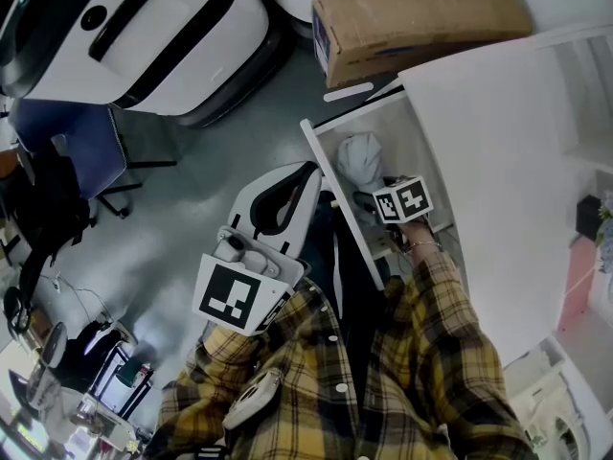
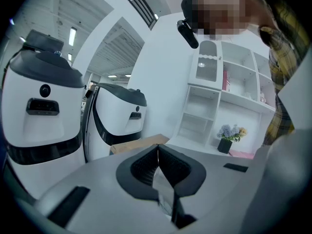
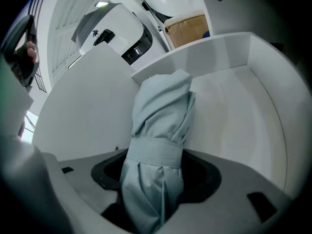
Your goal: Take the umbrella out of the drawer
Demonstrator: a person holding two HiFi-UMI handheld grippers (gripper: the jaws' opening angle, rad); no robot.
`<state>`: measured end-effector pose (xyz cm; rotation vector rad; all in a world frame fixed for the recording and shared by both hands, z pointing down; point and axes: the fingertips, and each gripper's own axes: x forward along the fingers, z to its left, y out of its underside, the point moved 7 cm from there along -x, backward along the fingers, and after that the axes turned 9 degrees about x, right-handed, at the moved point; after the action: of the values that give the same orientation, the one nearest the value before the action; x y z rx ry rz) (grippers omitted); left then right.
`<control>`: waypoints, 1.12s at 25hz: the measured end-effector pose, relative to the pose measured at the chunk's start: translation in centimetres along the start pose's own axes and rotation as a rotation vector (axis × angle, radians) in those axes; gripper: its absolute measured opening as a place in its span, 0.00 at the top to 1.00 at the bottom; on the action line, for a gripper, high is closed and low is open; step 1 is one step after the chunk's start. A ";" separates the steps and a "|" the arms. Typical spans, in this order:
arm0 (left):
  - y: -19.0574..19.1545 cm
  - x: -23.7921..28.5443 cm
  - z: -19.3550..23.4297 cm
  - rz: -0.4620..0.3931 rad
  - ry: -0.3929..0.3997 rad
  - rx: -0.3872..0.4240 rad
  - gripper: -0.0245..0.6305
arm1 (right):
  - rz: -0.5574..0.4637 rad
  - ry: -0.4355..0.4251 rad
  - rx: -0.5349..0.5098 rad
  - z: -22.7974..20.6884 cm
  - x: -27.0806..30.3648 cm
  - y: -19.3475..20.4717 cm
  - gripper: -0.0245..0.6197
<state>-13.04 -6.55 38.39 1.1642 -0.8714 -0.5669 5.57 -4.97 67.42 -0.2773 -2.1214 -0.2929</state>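
Looking down in the head view, a person in a yellow plaid sleeve point(image 1: 436, 343) holds 2 grippers over a grey floor. The left gripper point(image 1: 299, 185) sits beside the open white drawer point(image 1: 320, 166), outside its side wall. The right gripper point(image 1: 372, 199), with its marker cube just behind, reaches into the drawer, where the pale grey folded umbrella point(image 1: 361, 156) lies against the near wall. A cardboard box point(image 1: 412, 22) lies on the floor just beyond the drawer, next to a large white machine point(image 1: 144, 36).

Seen from the left gripper view, the left gripper point(image 2: 157, 152) is clenched: its 2 dark pads meet tip to tip along a thin line, with nothing between them. It points level across the room at 2 white machines point(image 2: 41, 111), the cardboard box point(image 2: 139, 144) and a white shelf unit point(image 2: 229, 101) carrying a small pot of flowers point(image 2: 229, 136).

From the right gripper view, the right gripper point(image 3: 156, 165) angles down into the drawer point(image 3: 214, 48). The umbrella point(image 3: 161, 113) runs up between its jaws, bound by a strap point(image 3: 153, 152) that sits right at the jaw tips. The jaws stand wide around it, with dark gaps showing on both sides of the fabric, so the tool is not clamped on it. The umbrella rests on the drawer floor, its far end close to the back wall, and the cardboard box point(image 3: 187, 28) shows beyond.
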 end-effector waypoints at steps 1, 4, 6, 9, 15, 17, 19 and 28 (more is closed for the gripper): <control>-0.1 0.0 0.0 -0.001 0.002 0.001 0.93 | -0.003 0.002 0.001 -0.1 -0.2 0.1 0.50; -0.2 0.1 -0.1 -0.003 0.009 0.004 0.93 | -0.013 0.009 -0.002 -0.2 -0.7 0.1 0.50; -0.4 0.1 -0.3 -0.006 0.012 0.007 0.93 | -0.025 0.013 -0.001 -0.3 -1.1 0.0 0.50; -0.7 0.1 -0.4 -0.014 0.016 0.012 0.93 | -0.043 0.012 0.004 -0.1 -1.7 -0.3 0.50; -1.8 0.3 -0.7 -0.036 0.025 0.028 0.93 | -0.058 0.003 -0.043 0.4 -3.2 -1.0 0.50; -2.3 0.3 -0.7 -0.049 0.028 0.036 0.93 | -0.071 -0.004 -0.049 0.7 -3.6 -1.4 0.50; -2.9 0.3 -0.9 -0.059 0.031 0.043 0.93 | -0.089 -0.021 -0.048 1.0 -4.2 -1.6 0.50; -5.4 -0.2 -1.5 -0.106 0.044 0.072 0.93 | -0.178 -0.035 -0.074 3.6 -7.6 -3.0 0.50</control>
<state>-11.67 -7.35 33.01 1.2896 -0.8015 -0.5984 5.81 -7.29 58.82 -0.1373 -2.1762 -0.4737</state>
